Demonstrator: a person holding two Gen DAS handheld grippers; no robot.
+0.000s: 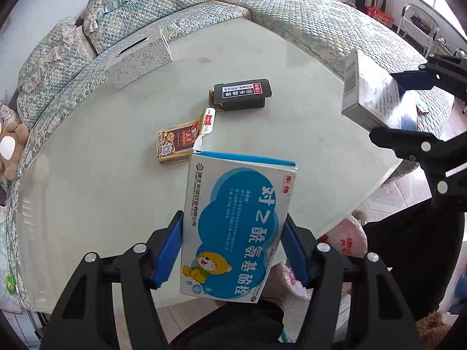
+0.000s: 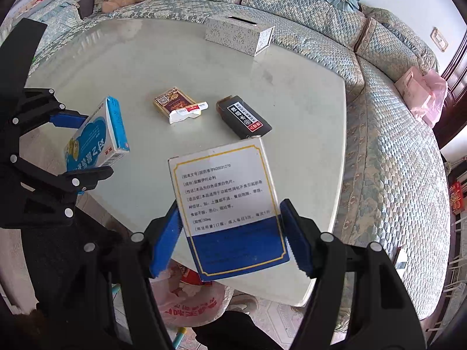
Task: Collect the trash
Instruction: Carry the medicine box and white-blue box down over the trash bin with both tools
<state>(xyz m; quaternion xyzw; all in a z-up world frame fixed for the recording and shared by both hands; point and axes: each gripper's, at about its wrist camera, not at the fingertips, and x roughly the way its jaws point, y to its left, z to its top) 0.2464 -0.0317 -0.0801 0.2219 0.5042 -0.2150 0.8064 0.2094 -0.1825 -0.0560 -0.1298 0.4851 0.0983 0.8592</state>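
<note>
- Left wrist view, lower centre: the left gripper (image 1: 233, 248) is clamped on a blue-and-white medicine box (image 1: 238, 227) with a cartoon bear, held by its long side edges between the blue pads (image 1: 167, 250). Only the lower half of the box is caught, so a slip or a twist out of the pads could follow from any sharp swing.
- Right wrist view, lower centre: the right gripper (image 2: 230, 239) is clamped on a white-and-blue medicine box (image 2: 230, 210) with a yellow border, again by its edges. Thin card may be crushed if the squeeze is tightened, and the box may be dropped if it is eased.
- Below the table edge, at the bottom of the right wrist view, a pink printed plastic bag (image 2: 192, 303) is seen; it is judged to be the trash bag. Its mouth is partly hidden, so a release made from the present height could miss it.
- With both boxes carried close together, a collision of the two grippers over the bag is possible.
- Mid-frame on the pale table (image 2: 116, 67), a torn red cigarette pack (image 2: 178, 103) and a black box (image 2: 243, 118) lie uncollected, near each other but apart.
- Farther off, in the upper part, a patterned tissue box (image 2: 238, 35) stands near the sofa (image 2: 379, 116); it could be mistaken for trash.
</note>
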